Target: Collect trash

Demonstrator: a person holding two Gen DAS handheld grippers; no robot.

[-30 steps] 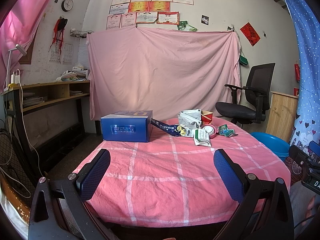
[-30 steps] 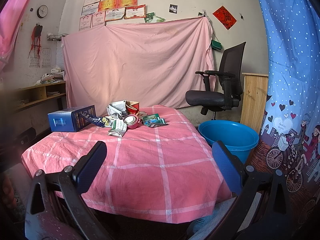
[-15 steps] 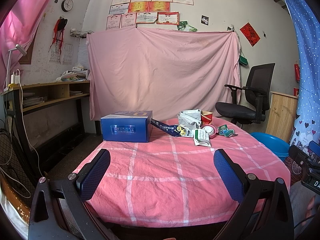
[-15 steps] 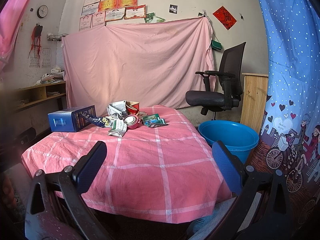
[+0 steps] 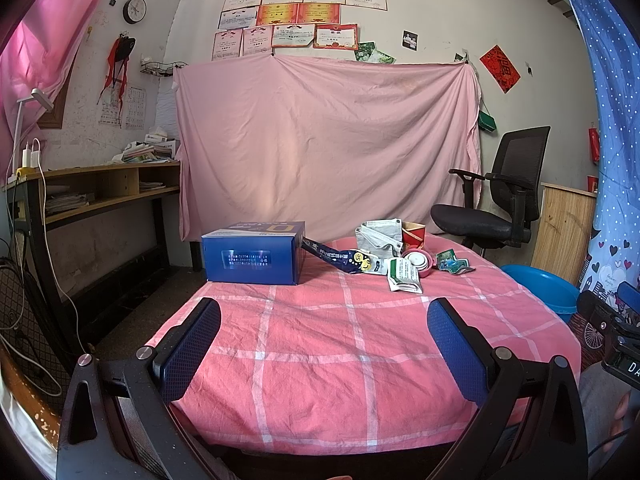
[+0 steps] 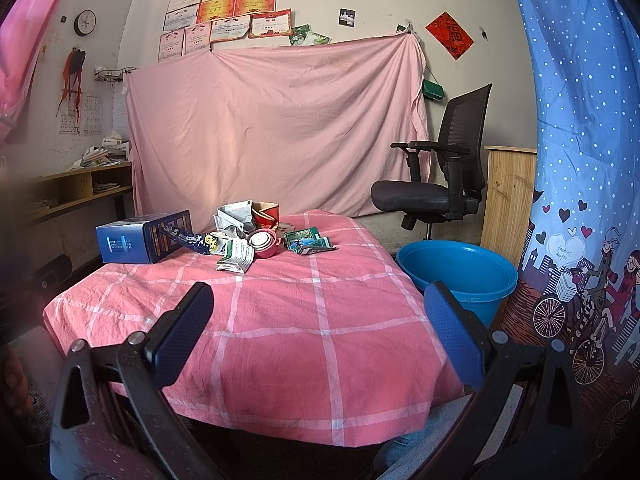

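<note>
Well, nothing was collected yet; both claws, left claw (image 5: 323,344) and right claw (image 6: 318,330), gaped empty; the trash pile (image 6: 256,236) sat at twelve o'clock on the table (image 6: 304,344), blue tub (image 6: 460,276) untouched.

Creased checked cloth on table (image 5: 320,360), glossy plastic tub (image 6: 460,276), shiny cardboard box (image 5: 252,256), crumpled paper/foil wrappers (image 5: 404,276).

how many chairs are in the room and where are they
1. A black office chair stands on the floor past the far right corner of the pink-covered table, against the wall beside the wooden cabinet, behind the blue tub. Others may be out of view.
</note>
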